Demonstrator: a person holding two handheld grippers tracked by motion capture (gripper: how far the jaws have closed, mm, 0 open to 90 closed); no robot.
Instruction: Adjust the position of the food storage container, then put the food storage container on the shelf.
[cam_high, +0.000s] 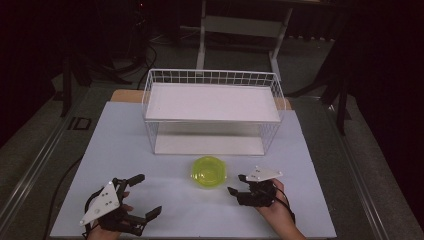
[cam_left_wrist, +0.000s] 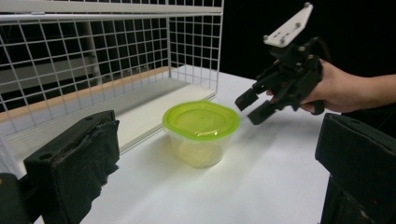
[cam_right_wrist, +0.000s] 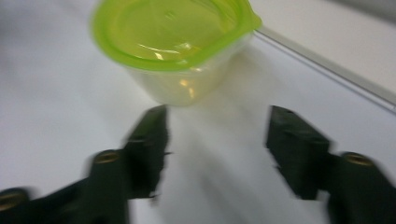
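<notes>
From the high view, a white desk (cam_high: 125, 150) carries a two-tier white wire basket rack (cam_high: 212, 107) at its far side, and just in front of the rack's lower shelf sits a small clear container with a lime-green lid (cam_high: 208, 171), upright and closed. The left tool (cam_high: 142, 197) lies at the desk's near left corner, well apart from the container, its jaws spread wide with nothing between them; the right tool (cam_high: 237, 183) is held just to the right of the container, pointing toward it, jaws parted and empty. The left gripper view adds what the overhead angle flattens — the container (cam_left_wrist: 201, 133) standing on the desk beside the rack's (cam_left_wrist: 107, 70) lower white shelf, its translucent wall yellowish under the green lid, with the right tool (cam_left_wrist: 253, 106) hovering off the desk close to the lid's edge, gripped by a hand (cam_left_wrist: 334, 86) and topped by its pale three-cornered plate. The left tool's own two padded black jaws frame that scene at the bottom corners, far apart. The right gripper view, blurred, brings the container (cam_right_wrist: 175, 51) near — it lies just ahead of the two open jaws and slightly toward the left one, not touching either, with bare desk showing between the fingertips (cam_right_wrist: 152, 135).
</notes>
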